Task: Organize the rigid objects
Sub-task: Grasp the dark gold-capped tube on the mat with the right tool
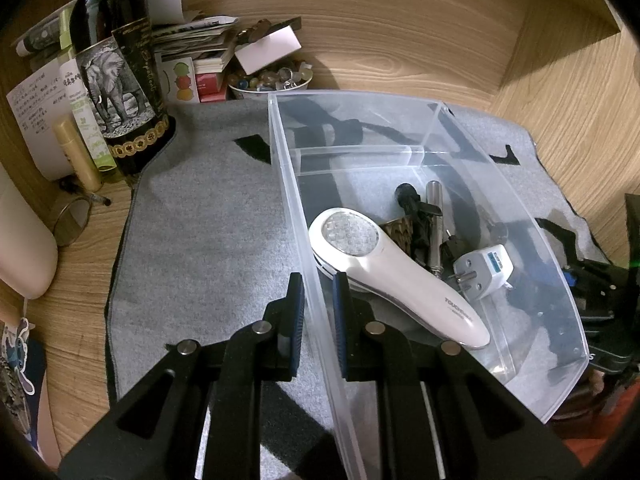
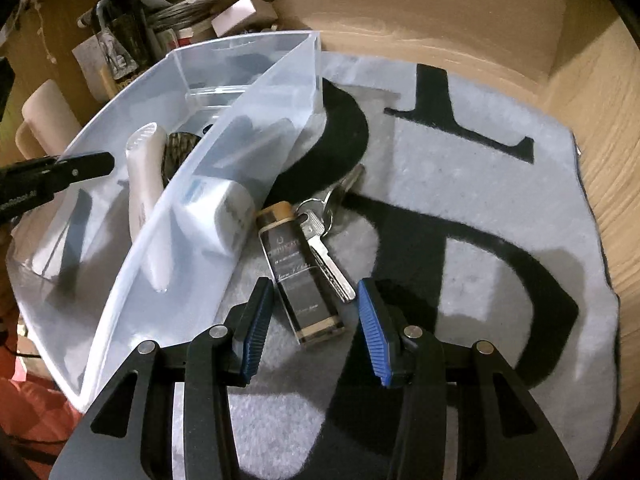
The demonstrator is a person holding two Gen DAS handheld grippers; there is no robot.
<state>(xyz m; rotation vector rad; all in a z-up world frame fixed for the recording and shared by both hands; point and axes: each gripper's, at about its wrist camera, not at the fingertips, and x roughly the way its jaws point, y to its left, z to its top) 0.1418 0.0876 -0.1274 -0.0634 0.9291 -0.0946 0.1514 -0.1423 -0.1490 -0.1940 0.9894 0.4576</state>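
Right tongs (image 2: 310,328) hang spread over the grey mat (image 2: 500,208), and the glass bottle (image 2: 302,280) lies between their blue pads with a bunch of keys (image 2: 324,240) touching its right side. Left tongs (image 1: 318,326) pinch the near wall of the clear bin (image 1: 560,280), where a white handheld device (image 1: 392,272) and plug adapter (image 1: 484,266) lie.

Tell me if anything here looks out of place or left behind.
Yes. A small glass bottle and a bunch of keys lie on the grey mat just outside the clear bin, while the other small items are inside. The right gripper is open around the bottle.
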